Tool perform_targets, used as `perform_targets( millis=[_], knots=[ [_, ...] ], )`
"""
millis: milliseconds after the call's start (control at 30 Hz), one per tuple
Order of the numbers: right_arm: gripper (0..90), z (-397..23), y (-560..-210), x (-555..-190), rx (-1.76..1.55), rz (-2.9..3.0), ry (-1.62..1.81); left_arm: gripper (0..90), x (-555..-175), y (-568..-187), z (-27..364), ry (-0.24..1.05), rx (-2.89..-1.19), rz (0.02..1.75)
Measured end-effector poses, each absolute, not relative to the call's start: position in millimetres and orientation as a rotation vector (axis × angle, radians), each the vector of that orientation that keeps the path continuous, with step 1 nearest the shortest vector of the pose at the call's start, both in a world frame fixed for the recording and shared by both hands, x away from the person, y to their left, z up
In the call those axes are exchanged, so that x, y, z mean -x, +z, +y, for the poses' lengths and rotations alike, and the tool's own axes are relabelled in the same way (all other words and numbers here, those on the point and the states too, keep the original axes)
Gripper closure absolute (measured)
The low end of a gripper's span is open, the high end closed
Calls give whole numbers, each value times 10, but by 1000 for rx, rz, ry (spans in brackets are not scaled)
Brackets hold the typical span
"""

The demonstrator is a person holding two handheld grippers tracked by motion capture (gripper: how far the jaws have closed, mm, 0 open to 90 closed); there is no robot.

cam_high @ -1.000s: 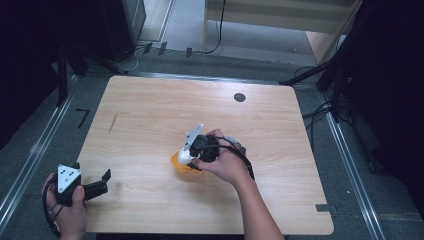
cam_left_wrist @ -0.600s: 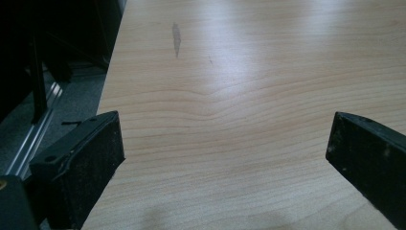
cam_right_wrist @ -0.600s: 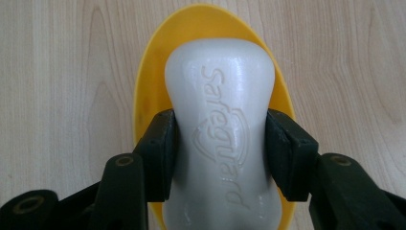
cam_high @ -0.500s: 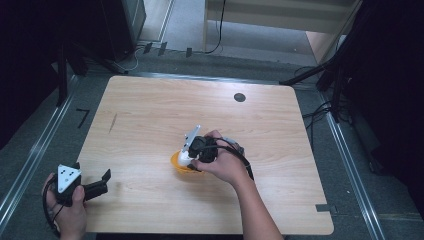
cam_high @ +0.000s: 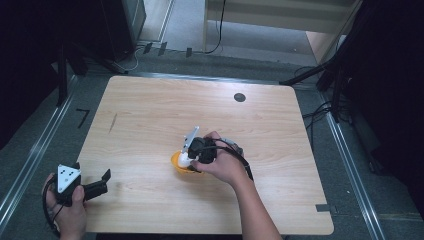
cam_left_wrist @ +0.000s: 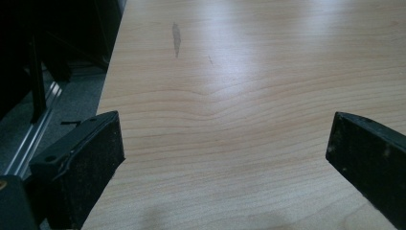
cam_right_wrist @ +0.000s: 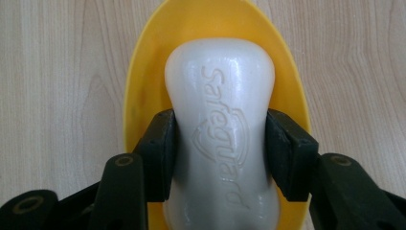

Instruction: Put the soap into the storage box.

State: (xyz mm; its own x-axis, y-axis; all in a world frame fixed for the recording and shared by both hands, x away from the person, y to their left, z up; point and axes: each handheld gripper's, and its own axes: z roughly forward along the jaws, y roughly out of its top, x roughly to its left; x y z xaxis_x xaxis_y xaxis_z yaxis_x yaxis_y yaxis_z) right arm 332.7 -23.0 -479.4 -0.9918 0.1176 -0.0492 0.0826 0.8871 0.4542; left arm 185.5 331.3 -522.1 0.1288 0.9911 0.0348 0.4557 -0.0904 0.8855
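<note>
Two grippers were in play, but just one was working; the right gripper (cam_high: 186, 159) hung over the middle of the counter (cam_high: 150, 115), its jaws pinching a white bar of soap (cam_right_wrist: 221, 129) at the narrow waist, one pad pressed against each flank; the embossed brand name faced up in the right gripper view. The soap sat over a yellow oval soap dish (cam_right_wrist: 143, 72), whose rim showed all round the bar; whether the bar already rested on the dish floor or hung just above it could not be told from these pictures. In the high view the dish (cam_high: 176, 161) lay a little nearer the person than the counter's centre, partly under the right hand (cam_high: 222, 162).

The left gripper (cam_high: 97, 185) waited by the near left corner of the counter, well apart from the dish; its jaws stood spread with nothing but bare wood between them.

By my reading, the step in hand was either setting the bar into the dish or lifting it out, with the grip firm; if it was placing, the next move would call for easing the bar down until it lay flat and centred, then spreading the jaws gently so the smooth bar did not drag or tip the light dish; if lifting, a straight rise would be needed, so the dish stayed behind.
</note>
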Motion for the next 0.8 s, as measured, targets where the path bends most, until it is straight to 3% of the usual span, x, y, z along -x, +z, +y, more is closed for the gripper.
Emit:
perform_targets(
  millis=[800],
  knots=[
    [433,-365,-4685,-3341,-240,2970,790,0,-1857,-5222,3309,903,-1655,1425]
  ],
)
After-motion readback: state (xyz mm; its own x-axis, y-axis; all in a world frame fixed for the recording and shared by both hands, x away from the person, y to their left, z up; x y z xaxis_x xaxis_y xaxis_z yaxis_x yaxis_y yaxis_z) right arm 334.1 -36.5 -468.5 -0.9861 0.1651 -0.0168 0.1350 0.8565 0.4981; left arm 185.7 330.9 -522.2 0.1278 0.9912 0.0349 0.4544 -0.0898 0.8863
